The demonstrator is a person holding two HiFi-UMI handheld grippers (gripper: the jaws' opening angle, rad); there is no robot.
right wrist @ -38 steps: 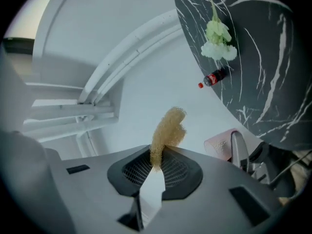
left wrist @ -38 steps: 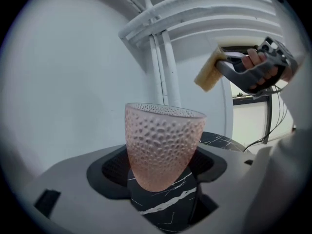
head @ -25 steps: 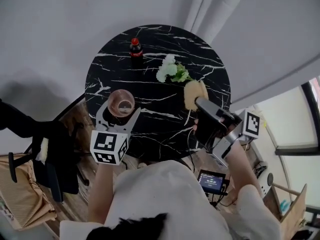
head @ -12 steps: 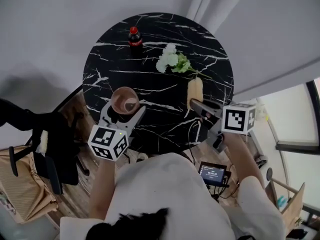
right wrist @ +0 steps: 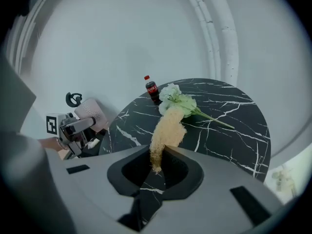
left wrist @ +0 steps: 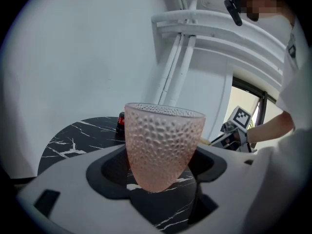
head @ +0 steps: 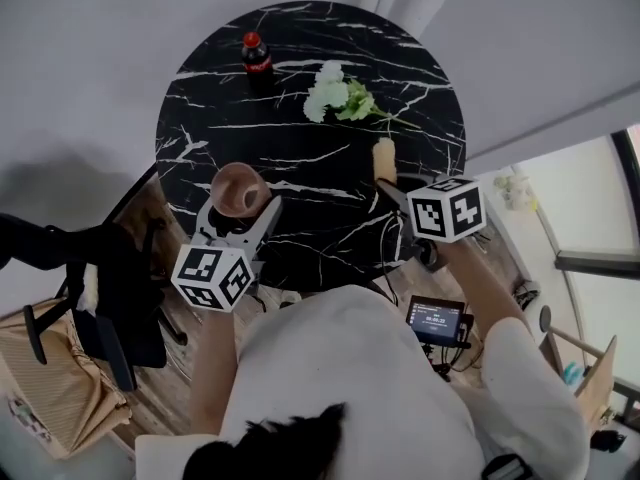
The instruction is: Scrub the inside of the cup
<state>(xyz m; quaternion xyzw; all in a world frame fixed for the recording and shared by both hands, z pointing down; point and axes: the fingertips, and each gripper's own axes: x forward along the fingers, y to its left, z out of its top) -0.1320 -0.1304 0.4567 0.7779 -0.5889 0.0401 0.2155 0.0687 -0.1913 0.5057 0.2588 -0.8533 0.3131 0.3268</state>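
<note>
At the table's (head: 300, 198) near left edge, our left gripper (head: 238, 216) is clamped on the pink dimpled cup (left wrist: 163, 145), its jaws pressed to the lower wall and the cup's mouth facing up. Toward the far left edge stands a red-capped bottle (head: 255, 56), and white flowers (head: 335, 96) lie near the far middle. Near the right edge, our right gripper (head: 393, 184) pinches a tan fibrous scrubber (right wrist: 167, 129), which sticks out over the tabletop, well apart from the cup.
</note>
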